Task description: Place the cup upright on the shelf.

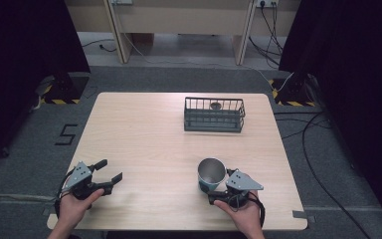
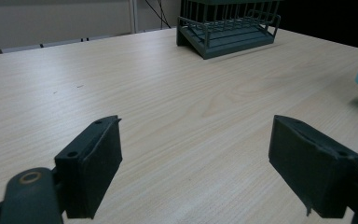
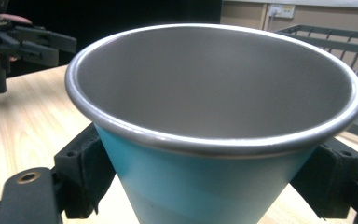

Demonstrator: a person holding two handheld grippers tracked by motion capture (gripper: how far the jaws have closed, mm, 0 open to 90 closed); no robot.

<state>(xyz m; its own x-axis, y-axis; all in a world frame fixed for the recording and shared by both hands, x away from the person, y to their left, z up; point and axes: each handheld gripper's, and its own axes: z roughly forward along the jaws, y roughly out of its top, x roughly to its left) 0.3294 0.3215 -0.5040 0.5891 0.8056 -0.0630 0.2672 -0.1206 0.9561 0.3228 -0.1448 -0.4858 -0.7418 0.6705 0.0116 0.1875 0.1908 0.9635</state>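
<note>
We see the right gripper [image 1: 218, 191] with its two black padded fingers [image 3: 86, 170] pressed against opposite sides of a cup [image 3: 214, 121], holding it just below the rim. The cup is a tapered cone, teal and smooth outside, brushed metal inside, with a rolled shiny lip. From above, the cup [image 1: 211, 174] stands upright near the front right of the counter [image 1: 144, 139], its mouth open upward. The right hand [image 1: 241, 214] grips from behind, the forearm coming in from the near edge. The left gripper [image 1: 108, 170] has its blocky, matte black fingers [image 2: 93, 161] spread wide apart with nothing between them, just above the pale wood-grain counter [image 2: 168, 93]. The left hand [image 1: 74, 206] holds it at the front left corner, pointing toward the middle. At the far side sits a dark wire basket [image 1: 214, 114], rectangular with thin vertical bars, well apart from both grippers.
</note>
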